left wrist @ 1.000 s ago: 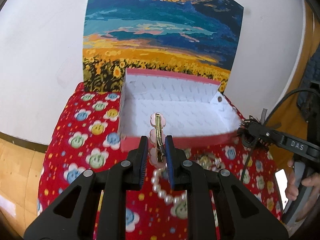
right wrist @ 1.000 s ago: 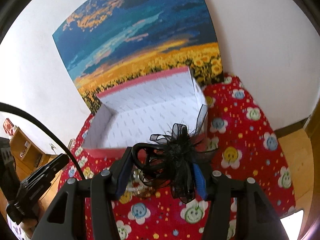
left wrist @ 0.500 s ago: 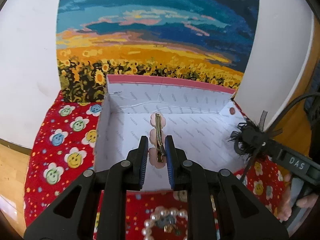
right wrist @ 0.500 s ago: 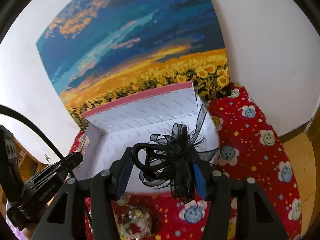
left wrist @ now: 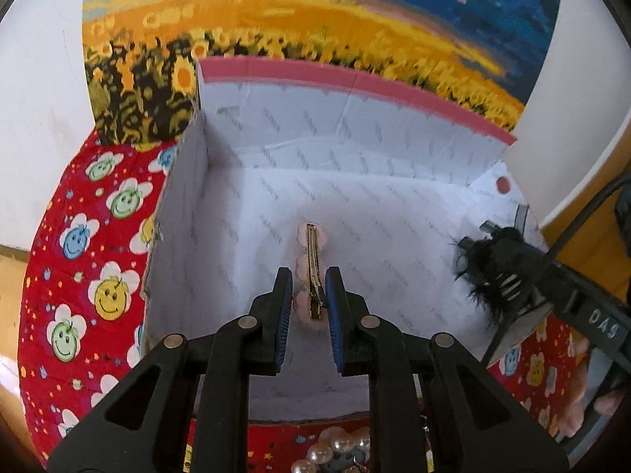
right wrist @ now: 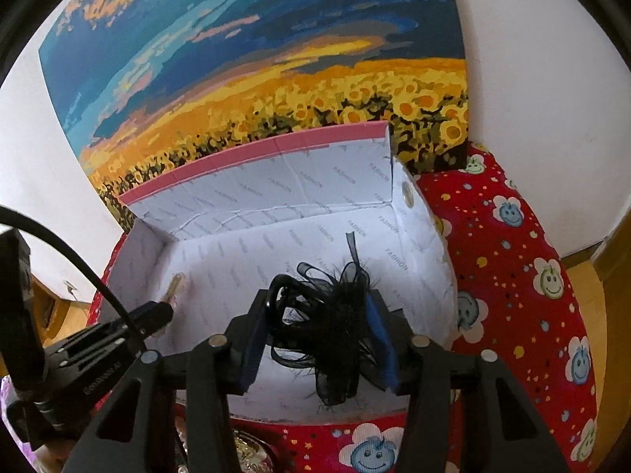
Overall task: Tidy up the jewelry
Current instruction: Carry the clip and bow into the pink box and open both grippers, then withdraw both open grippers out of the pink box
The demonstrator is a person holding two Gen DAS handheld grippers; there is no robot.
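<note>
A large painted canvas of a sunflower field under a blue and orange sky (right wrist: 252, 63) is propped against a white wall at the far side. In front of it, a red cloth printed with smiling flowers (left wrist: 94, 299) is spread over the surface. On the cloth sits an open pink-edged cardboard box with a white printed lining (left wrist: 355, 149). Above the box's left part, the black left gripper (left wrist: 308, 295) is clamped on a gold metal hair clip with pink flower shapes (left wrist: 312, 272). Above the right part, the black right gripper (right wrist: 321, 329) is closed around a black mesh and feather hair bow (right wrist: 327, 315), its jaws having just been closing on it. A white pearl bracelet (left wrist: 335, 451) lies on the cloth just outside the near wall.
</note>
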